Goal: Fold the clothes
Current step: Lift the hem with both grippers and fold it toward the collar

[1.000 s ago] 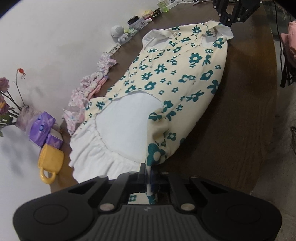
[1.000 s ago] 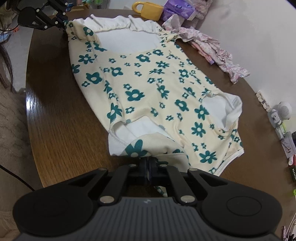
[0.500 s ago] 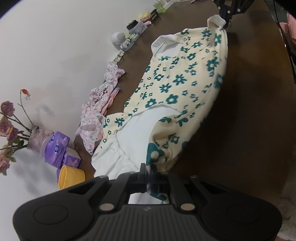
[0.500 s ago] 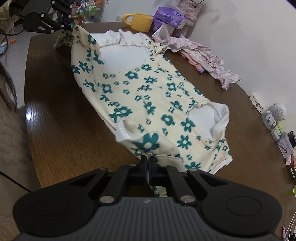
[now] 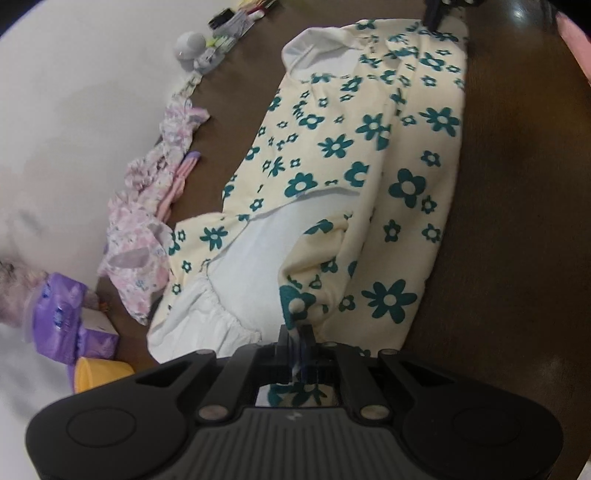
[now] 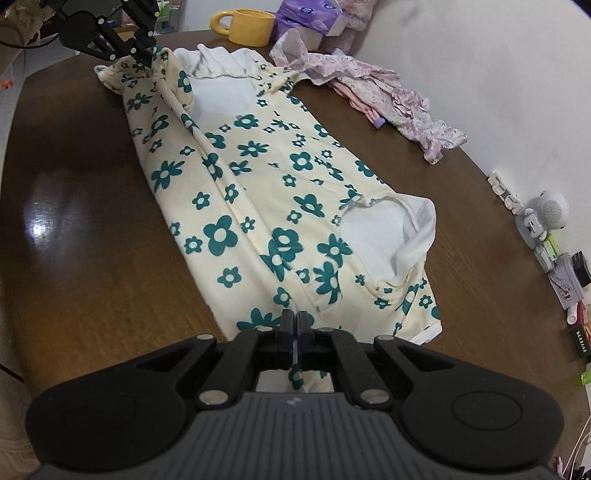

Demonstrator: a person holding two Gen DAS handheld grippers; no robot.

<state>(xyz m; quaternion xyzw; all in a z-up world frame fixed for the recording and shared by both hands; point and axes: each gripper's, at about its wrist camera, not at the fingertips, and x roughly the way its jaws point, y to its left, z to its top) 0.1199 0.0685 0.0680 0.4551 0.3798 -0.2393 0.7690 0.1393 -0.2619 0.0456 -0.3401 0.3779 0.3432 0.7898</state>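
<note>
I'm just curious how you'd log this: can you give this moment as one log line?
step: lengthwise fold | left gripper: shut on dress | right gripper: shut on dress | long edge lifted over middle | table

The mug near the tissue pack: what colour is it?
Yellow; the mug shows best in the right wrist view.
</note>
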